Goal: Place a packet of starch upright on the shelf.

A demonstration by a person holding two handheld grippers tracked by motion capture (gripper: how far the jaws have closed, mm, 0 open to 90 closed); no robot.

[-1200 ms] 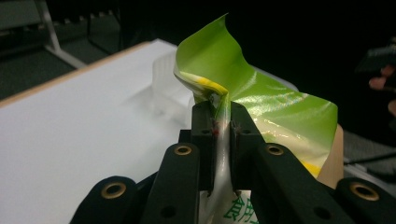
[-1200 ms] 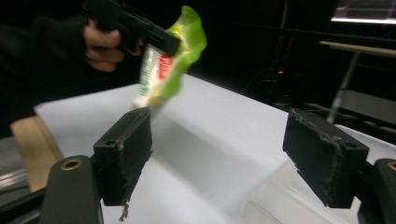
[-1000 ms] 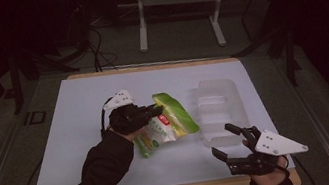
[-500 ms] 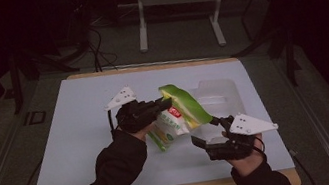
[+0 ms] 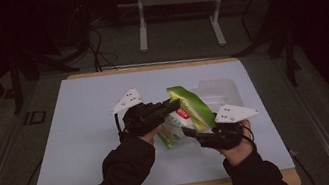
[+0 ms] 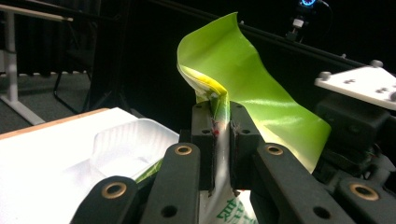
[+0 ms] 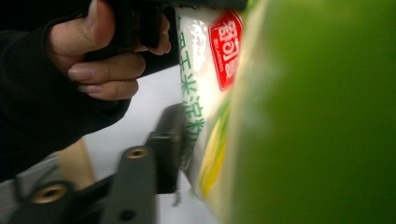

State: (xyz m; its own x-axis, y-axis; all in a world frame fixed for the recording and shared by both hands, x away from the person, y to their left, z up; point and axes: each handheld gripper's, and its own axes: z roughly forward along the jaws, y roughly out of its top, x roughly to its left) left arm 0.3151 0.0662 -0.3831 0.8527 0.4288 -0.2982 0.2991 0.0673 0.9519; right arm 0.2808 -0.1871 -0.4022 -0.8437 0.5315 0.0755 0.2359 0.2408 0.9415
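- The green and white bag (image 5: 187, 111) sits just right of centre in the high view, lifted off the white table (image 5: 83, 136), with its green flap sticking up toward the middle of the frame.
- The left gripper (image 5: 171, 105) has its jaws pressed together on the bag's top edge. In the left gripper view the pads pinch a thin fold of film at lower centre, and the green flap curls up above them.
- The right gripper (image 5: 194, 130) comes in from the lower right of the high view, and its jaws have just been closing with the bag between them. In the right gripper view one jaw (image 7: 166, 144) lies against the white side of the bag, but the other is hidden behind blurry green, so a full pinch can't be confirmed.
- Looks like the step is getting a second hold so the bag can be pulled open over the clear plastic tray (image 5: 218, 91), which waits just beyond it toward the upper right.
- To do it well, the right gripper probably wants a single layer of film close to the left's pinch, then a slow, steady pull apart.
- Yank it and the bag could rip low or spill beside the tray, so keeping the mouth upward seems smart.
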